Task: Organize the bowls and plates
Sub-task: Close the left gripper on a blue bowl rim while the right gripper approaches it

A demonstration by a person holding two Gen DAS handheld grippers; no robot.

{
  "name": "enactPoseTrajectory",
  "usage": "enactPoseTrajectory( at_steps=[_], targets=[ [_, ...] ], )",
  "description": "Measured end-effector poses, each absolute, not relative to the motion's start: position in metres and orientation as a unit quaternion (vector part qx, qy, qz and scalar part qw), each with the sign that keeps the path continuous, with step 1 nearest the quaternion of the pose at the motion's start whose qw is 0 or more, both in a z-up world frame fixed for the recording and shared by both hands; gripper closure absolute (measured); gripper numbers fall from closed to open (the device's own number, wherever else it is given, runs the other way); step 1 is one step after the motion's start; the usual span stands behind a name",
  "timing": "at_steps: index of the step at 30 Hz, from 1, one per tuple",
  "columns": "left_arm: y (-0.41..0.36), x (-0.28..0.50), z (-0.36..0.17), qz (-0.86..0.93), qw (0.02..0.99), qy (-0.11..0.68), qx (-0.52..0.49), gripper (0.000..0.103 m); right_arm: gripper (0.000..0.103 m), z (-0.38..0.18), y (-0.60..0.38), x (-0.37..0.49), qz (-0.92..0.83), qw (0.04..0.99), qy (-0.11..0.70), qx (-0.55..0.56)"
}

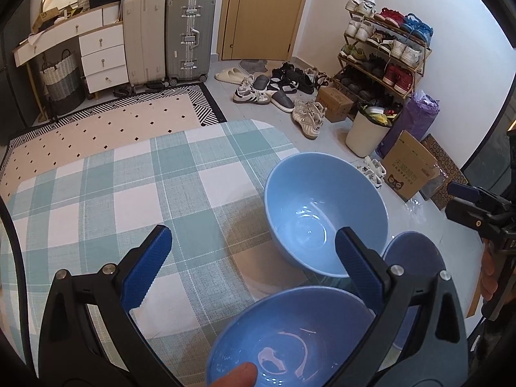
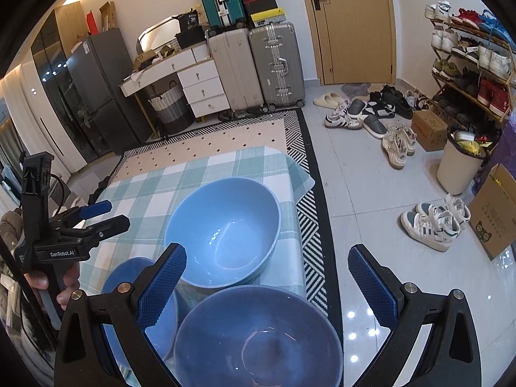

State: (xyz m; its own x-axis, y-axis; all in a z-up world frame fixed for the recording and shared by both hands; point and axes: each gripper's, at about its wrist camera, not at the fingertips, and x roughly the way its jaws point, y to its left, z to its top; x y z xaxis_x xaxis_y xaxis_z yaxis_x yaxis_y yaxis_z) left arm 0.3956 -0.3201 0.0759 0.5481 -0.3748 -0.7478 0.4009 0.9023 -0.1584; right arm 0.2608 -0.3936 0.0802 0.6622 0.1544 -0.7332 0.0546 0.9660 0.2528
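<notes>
Standing bowls: two blue bowls point(image 1: 325, 213) point(image 1: 290, 338) at the table point(image 1: 129, 193) right edge
Left gripper point(image 1: 251, 274): fingers spread, empty
Right gripper point(image 2: 267, 277): fingers spread, empty

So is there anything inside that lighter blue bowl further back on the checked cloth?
The lighter blue bowl looks empty: only glare shows on its bare bottom. In the left wrist view a gripper finger covers part of its near rim. What lies under it on the checked cloth is hidden.
</notes>
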Motion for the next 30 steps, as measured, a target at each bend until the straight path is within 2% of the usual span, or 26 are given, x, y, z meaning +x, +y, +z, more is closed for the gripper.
enactPoseTrajectory(
  at_steps=[13, 18, 21, 22, 23, 30],
  targets=[
    [-0.343, 0.426, 0.034, -0.223, 0.863, 0.453, 0.025, 0.005, 0.001, 0.041, -0.384, 0.292, 0.039, 0.883, 0.451, 0.125],
    [-0.351, 0.436, 0.021, -0.226, 0.856, 0.465, 0.029, 0.013, 0.001, 0.029, -0.38, 0.304, 0.044, 0.876, 0.465, 0.125],
    [-0.357, 0.44, 0.014, -0.233, 0.849, 0.472, 0.034, 0.024, 0.002, 0.023, -0.378, 0.309, 0.048, 0.873, 0.47, 0.124],
    [-0.359, 0.441, 0.011, -0.237, 0.845, 0.478, 0.036, 0.031, 0.003, 0.022, -0.377, 0.311, 0.049, 0.871, 0.472, 0.124],
    [-0.361, 0.442, 0.008, -0.241, 0.841, 0.482, 0.037, 0.035, 0.004, 0.02, -0.377, 0.313, 0.05, 0.87, 0.475, 0.124],
    [-0.368, 0.445, -0.001, -0.249, 0.838, 0.483, 0.041, 0.046, 0.024, 0.008, -0.375, 0.321, 0.053, 0.86, 0.493, 0.121]
  ],
)
